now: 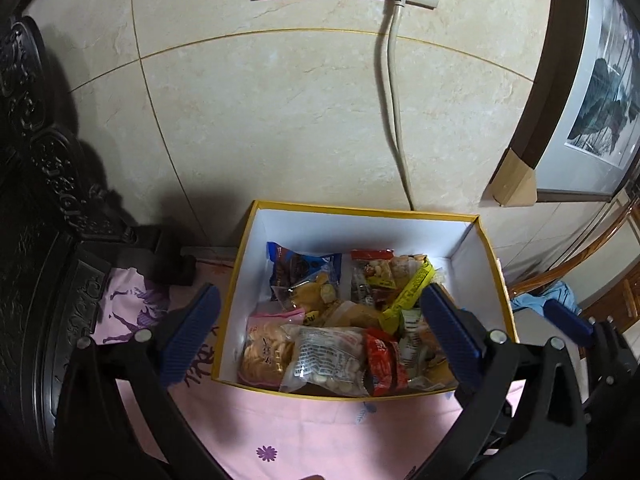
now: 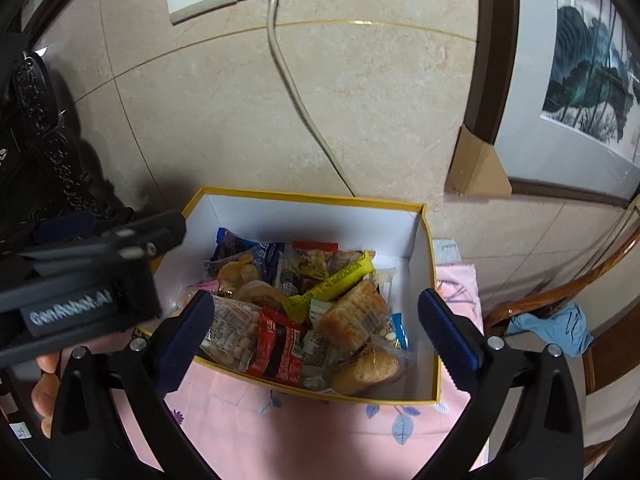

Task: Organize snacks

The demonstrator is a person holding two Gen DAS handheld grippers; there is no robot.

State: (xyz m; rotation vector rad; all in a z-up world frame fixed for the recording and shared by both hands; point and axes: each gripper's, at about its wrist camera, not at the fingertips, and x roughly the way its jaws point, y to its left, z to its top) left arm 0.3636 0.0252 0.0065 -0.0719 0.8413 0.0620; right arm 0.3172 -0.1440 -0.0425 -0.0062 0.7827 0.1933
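Here both the left gripper (image 1: 320,328) and right gripper (image 2: 316,332) hang spread wide, empty, over the yellow-rimmed box (image 1: 362,210) (snack packets (image 1: 320,360) heaped inside), backed against the tiled wall (image 1: 280,120).

Snack-filled box (image 2: 424,248) between spread tool (image 2: 320,328)

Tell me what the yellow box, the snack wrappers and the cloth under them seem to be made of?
The box looks like stiff cardboard, judging by its thin straight walls, matte white inside with a yellow outside and rim. The wrappers look like thin plastic film: glossy, crinkled, some clear enough to show the snacks inside. The cloth appears to be soft woven fabric, matte pink with printed flowers; which fibre I cannot tell.
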